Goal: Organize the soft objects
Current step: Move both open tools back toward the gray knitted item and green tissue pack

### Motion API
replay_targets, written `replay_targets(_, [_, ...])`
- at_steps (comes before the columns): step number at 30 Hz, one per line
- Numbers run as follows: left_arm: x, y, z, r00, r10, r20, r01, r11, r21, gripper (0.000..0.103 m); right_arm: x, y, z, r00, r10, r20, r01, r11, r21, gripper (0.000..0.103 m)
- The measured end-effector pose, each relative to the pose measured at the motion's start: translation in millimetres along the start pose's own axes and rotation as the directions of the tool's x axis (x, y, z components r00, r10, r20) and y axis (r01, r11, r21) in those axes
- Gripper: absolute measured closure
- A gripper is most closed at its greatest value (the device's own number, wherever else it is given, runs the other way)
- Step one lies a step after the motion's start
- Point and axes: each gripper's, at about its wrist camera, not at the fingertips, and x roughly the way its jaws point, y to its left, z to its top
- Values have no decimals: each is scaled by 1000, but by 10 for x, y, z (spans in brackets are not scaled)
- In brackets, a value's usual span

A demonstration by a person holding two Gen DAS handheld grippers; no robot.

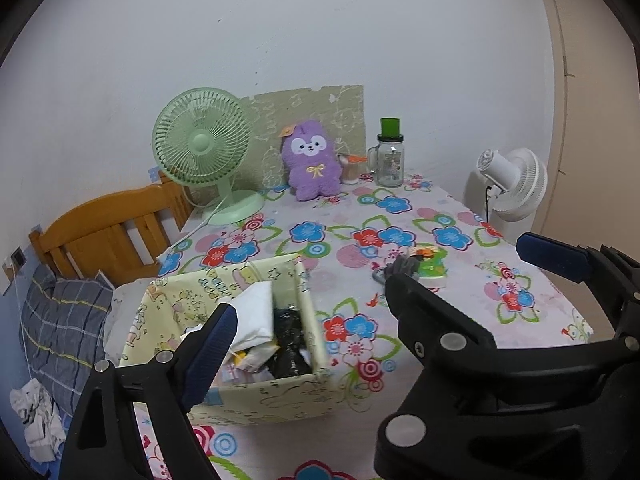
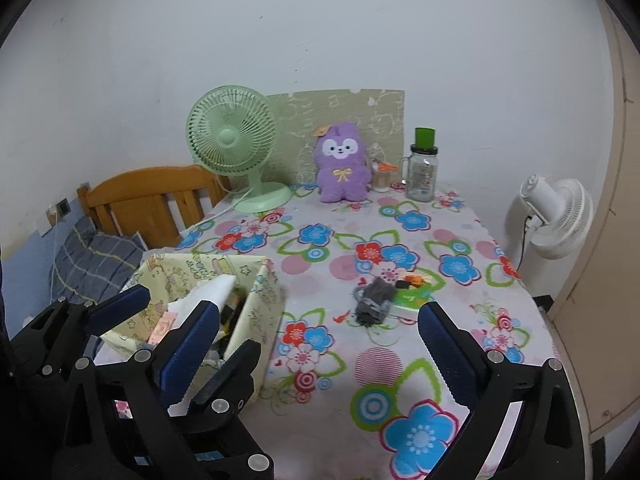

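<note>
A purple plush toy [image 1: 312, 160] [image 2: 342, 168] stands upright at the back of the flowered table. A small grey soft item [image 2: 374, 300] [image 1: 404, 266] lies mid-table beside a green packet [image 2: 412, 296]. A pale yellow fabric box [image 1: 224, 320] [image 2: 256, 292] holding white and black things stands at the front left. My left gripper [image 1: 384, 284] is open and empty above the box and table. My right gripper [image 2: 320, 336] is open and empty, just right of the box. The left gripper [image 2: 176, 312] also shows over the box in the right wrist view.
A green desk fan [image 1: 204, 148] and a glass jar with a green lid [image 1: 390, 160] stand at the back. A white fan [image 2: 556, 216] is off the table's right edge. A wooden bed head [image 1: 108, 228] and grey checked bedding [image 1: 60, 320] lie left.
</note>
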Motion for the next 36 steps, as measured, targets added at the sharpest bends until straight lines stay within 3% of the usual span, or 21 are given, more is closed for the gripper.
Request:
replay_targets(19, [-43, -459, 35, 997, -67, 30, 66, 998, 16, 3, -216, -467, -101, 997, -59, 48, 57, 998, 27, 1])
replay_targets(36, [367, -736, 58, 994, -108, -28, 109, 993, 46, 0, 90, -838, -169, 994, -107, 4, 106, 993, 46, 1])
